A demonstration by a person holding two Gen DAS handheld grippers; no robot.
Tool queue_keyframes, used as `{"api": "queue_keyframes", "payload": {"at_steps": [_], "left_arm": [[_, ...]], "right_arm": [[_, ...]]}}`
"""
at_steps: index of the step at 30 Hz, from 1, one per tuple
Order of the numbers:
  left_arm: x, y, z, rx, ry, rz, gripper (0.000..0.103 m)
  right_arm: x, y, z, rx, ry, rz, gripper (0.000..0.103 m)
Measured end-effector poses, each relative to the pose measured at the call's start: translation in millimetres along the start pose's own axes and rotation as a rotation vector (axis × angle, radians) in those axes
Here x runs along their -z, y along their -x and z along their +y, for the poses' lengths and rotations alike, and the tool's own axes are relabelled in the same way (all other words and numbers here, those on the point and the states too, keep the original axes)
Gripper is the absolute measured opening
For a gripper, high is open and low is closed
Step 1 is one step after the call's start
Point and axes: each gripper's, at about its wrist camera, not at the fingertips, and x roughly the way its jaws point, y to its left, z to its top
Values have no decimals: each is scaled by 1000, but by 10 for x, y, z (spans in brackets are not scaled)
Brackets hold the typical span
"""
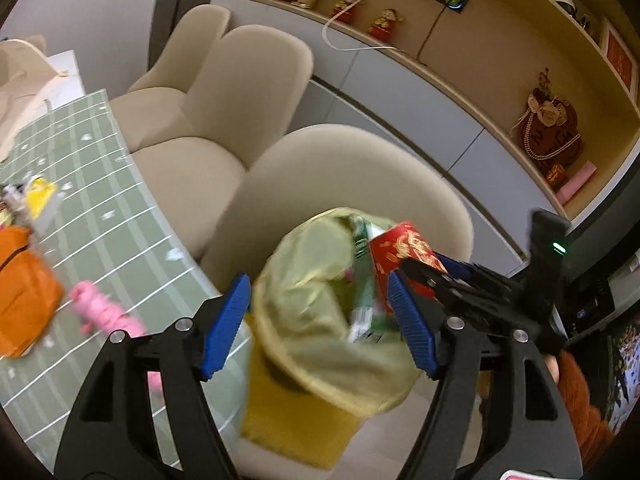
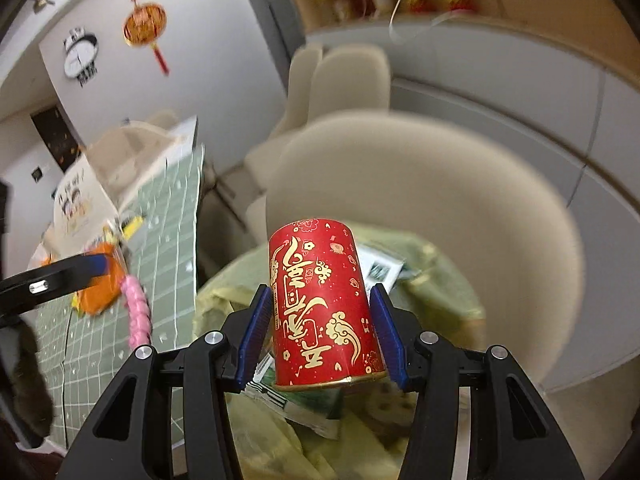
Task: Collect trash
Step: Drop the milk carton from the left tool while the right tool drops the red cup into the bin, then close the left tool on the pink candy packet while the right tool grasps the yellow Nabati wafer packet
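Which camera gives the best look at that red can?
The right wrist view: the red can sits sharp and whole between the right gripper pads. The left wrist view shows only part of it, blurred, above the bin.

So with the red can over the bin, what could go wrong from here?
1. The right gripper has the red can between its pads with thin gaps showing, so it may already be loose and fall tilted.
2. The bin already holds green cartons; the can could bounce off them.
3. The bin sits on a chair beside the table, so a miss may roll away.
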Motion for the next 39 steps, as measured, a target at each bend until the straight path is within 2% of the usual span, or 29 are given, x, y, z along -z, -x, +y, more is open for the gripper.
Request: {"api": "queue_keyframes", "payload": {"at_steps": [5, 7, 11, 15, 22, 26, 31, 35, 39], "left_arm": [[208, 331, 389, -60, 65, -11, 68], [275, 418, 526, -75, 96, -16, 68], [373, 571, 787, -106, 149, -32, 68], [450, 755, 1072, -125, 198, -57, 68], [567, 1053, 1490, -158, 191, -95, 68], [698, 1314, 1831, -196, 191, -118, 68], [932, 1782, 2450, -266, 214, -157, 68], [1058, 2134, 3019, -326, 228, -165, 68], [1113, 2349, 3433, -341, 209, -168, 68]], "right_arm": [[151, -408, -28, 61, 25, 182, 47], [218, -433, -24, 86, 21, 194, 47], [256, -195, 19, 61, -20, 92, 53], [236, 4, 94, 97, -34, 9, 54], [292, 430, 407, 150, -32, -74, 56], [333, 650, 871, 138, -16, -122, 56], [399, 808, 1574, 95, 0, -178, 56], [444, 734, 2129, 82, 46, -165, 56], [540, 625, 2678, 57, 100, -151, 56]]}}
